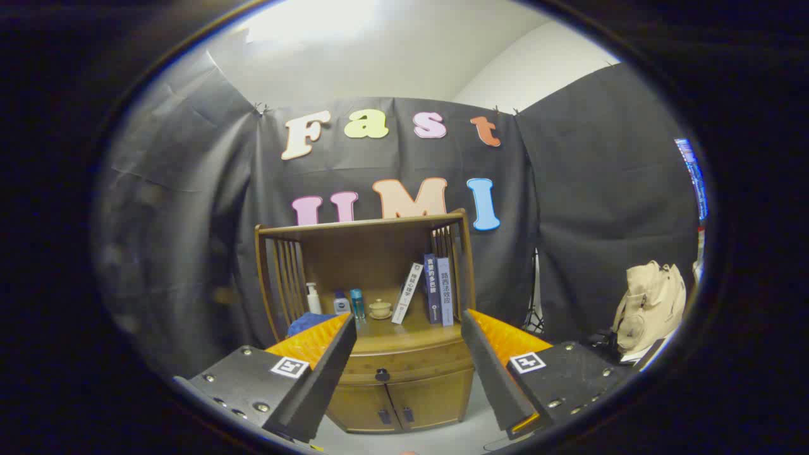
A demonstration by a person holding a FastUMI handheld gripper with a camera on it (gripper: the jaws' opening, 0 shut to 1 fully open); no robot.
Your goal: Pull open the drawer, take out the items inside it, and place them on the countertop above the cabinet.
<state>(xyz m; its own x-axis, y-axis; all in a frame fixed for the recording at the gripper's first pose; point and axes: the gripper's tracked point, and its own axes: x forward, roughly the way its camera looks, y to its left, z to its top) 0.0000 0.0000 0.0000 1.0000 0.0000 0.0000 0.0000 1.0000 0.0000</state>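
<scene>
While the drawer is shut, its knob lying at twelve o'clock beyond the fingers, the claw is held wide open and empty. The knob should be approached squarely, pinched firmly, then drawn straight back beneath the worktop.

Three books, three bottles, one cup
</scene>
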